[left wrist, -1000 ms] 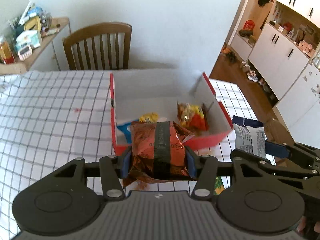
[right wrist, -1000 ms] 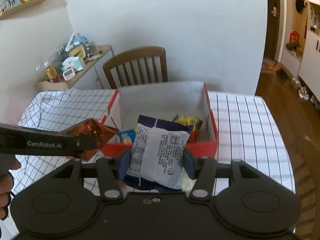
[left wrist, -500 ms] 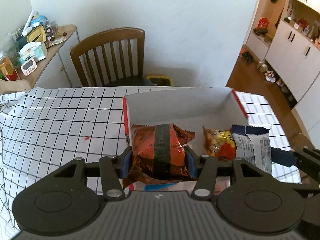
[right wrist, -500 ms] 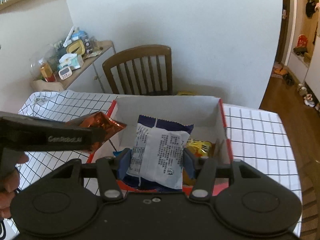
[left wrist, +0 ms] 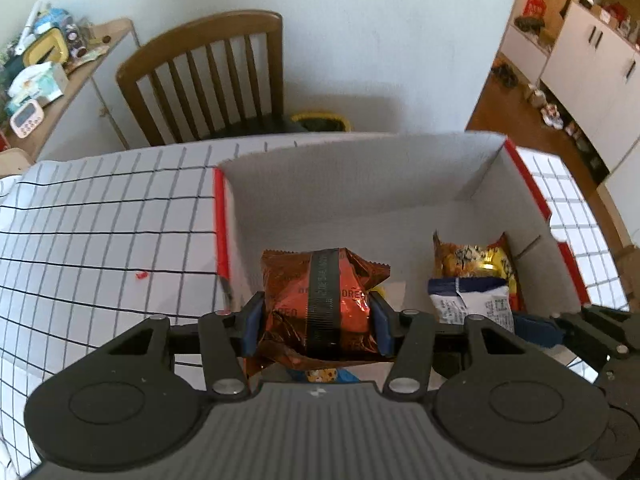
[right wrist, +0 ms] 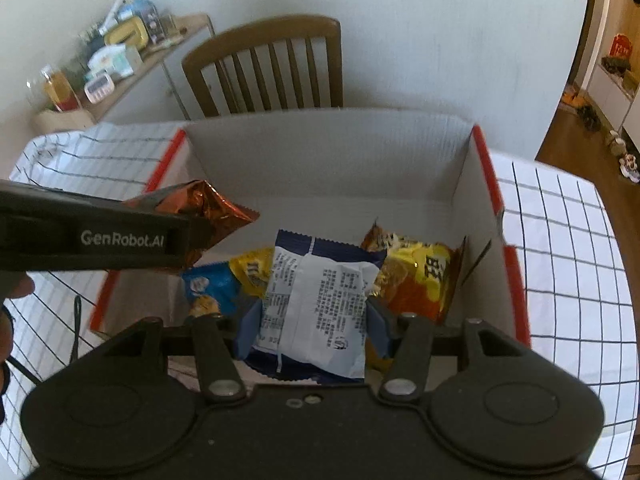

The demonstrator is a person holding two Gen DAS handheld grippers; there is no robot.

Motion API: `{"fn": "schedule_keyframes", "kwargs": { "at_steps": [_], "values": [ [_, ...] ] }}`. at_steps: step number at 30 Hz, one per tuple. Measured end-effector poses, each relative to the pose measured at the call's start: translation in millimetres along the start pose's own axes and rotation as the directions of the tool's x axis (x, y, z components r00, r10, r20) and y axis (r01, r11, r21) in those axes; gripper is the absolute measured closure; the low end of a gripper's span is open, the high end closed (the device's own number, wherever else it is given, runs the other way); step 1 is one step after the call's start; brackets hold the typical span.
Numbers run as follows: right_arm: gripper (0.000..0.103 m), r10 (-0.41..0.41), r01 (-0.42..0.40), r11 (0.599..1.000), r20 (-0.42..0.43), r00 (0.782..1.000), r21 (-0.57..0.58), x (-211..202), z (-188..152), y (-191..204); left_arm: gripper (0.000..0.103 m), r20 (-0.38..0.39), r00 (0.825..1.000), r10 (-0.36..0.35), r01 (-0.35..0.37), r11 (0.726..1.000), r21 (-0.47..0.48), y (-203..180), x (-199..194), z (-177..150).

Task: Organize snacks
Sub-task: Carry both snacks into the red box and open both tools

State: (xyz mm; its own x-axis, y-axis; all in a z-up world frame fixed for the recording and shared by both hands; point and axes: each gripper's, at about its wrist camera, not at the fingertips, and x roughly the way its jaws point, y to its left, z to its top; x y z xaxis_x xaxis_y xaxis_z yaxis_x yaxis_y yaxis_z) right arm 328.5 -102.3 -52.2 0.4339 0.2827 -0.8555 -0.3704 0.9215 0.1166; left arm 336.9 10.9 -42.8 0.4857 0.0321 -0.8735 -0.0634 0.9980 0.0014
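Note:
My left gripper [left wrist: 316,324] is shut on an orange foil snack packet [left wrist: 320,304] and holds it over the left half of the red-and-white cardboard box [left wrist: 360,184]. My right gripper [right wrist: 312,328] is shut on a white and dark-blue snack packet [right wrist: 316,308], held over the middle of the same box [right wrist: 328,160]. In the box lie a yellow-orange packet [right wrist: 420,276], a blue packet [right wrist: 208,288] and a small yellow packet [right wrist: 252,268]. The left gripper and its orange packet [right wrist: 200,208] show at left in the right wrist view.
The box stands on a table with a white black-grid cloth [left wrist: 100,216]. A wooden chair [left wrist: 208,76] stands behind the table against the wall. A cluttered side shelf [right wrist: 116,64] is at far left. White cabinets [left wrist: 592,52] stand at far right.
Both grippers have moved forward and over the box with their packets. The box now fills the views and the grippers look down into it.

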Motion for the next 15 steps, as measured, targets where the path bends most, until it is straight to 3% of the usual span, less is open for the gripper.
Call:
{"fn": "schedule_keyframes", "kwargs": {
  "at_steps": [15],
  "values": [
    [0.048, -0.03, 0.03, 0.999, -0.064, 0.998, -0.011, 22, -4, -2, 0.05, -0.075, 0.997, 0.005, -0.003, 1.0, 0.024, -7, 36, -10]
  ]
}}
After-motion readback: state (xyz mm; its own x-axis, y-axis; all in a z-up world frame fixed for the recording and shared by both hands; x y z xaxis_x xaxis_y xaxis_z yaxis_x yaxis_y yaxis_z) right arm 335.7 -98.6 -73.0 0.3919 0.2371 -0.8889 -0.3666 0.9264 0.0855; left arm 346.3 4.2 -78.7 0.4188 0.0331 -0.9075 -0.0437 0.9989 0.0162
